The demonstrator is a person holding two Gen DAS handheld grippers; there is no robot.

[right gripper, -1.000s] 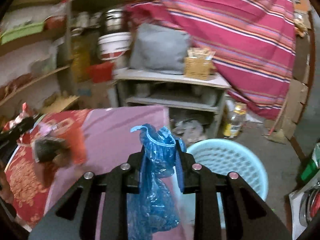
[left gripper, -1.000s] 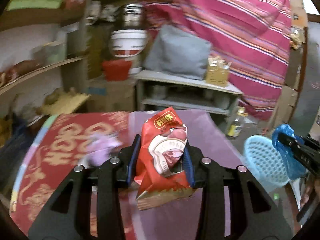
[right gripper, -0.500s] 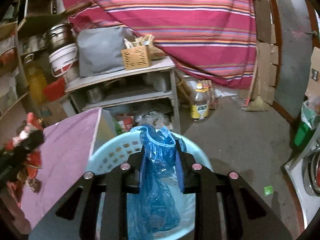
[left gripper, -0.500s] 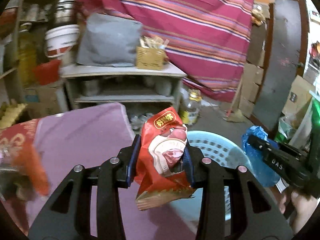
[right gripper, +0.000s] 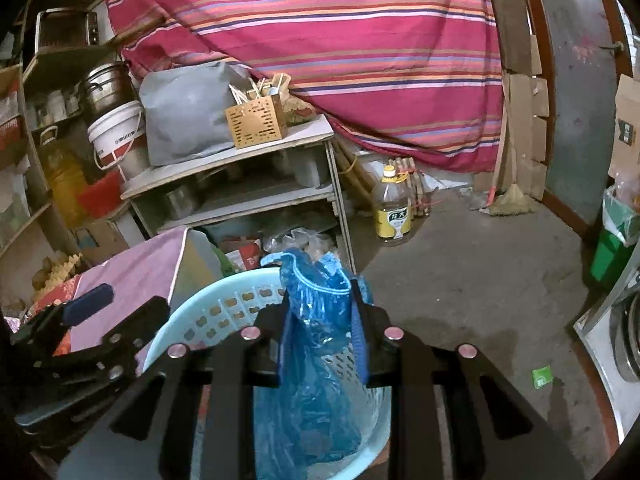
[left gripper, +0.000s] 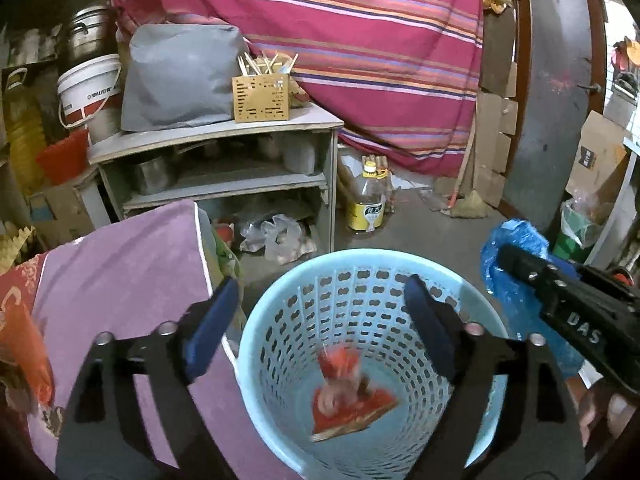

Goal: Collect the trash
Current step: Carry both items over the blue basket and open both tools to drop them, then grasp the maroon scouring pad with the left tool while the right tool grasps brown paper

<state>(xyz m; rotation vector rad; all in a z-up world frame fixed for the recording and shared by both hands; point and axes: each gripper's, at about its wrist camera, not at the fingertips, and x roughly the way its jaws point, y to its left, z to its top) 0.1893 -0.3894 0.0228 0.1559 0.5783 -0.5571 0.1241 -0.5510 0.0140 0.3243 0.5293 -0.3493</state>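
A light blue perforated basket [left gripper: 360, 292] stands on the floor beside the table. My left gripper [left gripper: 320, 312] is open above it, empty. A red snack wrapper [left gripper: 348, 396], blurred, lies at the basket's bottom. My right gripper [right gripper: 320, 336] is shut on a crumpled blue plastic bag [right gripper: 316, 352] and holds it over the basket's rim [right gripper: 224, 296]. In the left wrist view the right gripper and the blue bag [left gripper: 516, 280] are at the basket's right side. The left gripper [right gripper: 88, 320] shows at the left of the right wrist view.
A table with a purple cloth [left gripper: 120, 264] and a red patterned cover [left gripper: 16, 300] is left of the basket. A grey shelf unit [left gripper: 224, 168] stands behind, with an oil bottle [left gripper: 368, 204] on the floor. A striped curtain [left gripper: 360, 40] hangs behind.
My left gripper moved right over the basket and opened; the red wrapper dropped into the basket. My right gripper carried the blue bag over the basket's rim.
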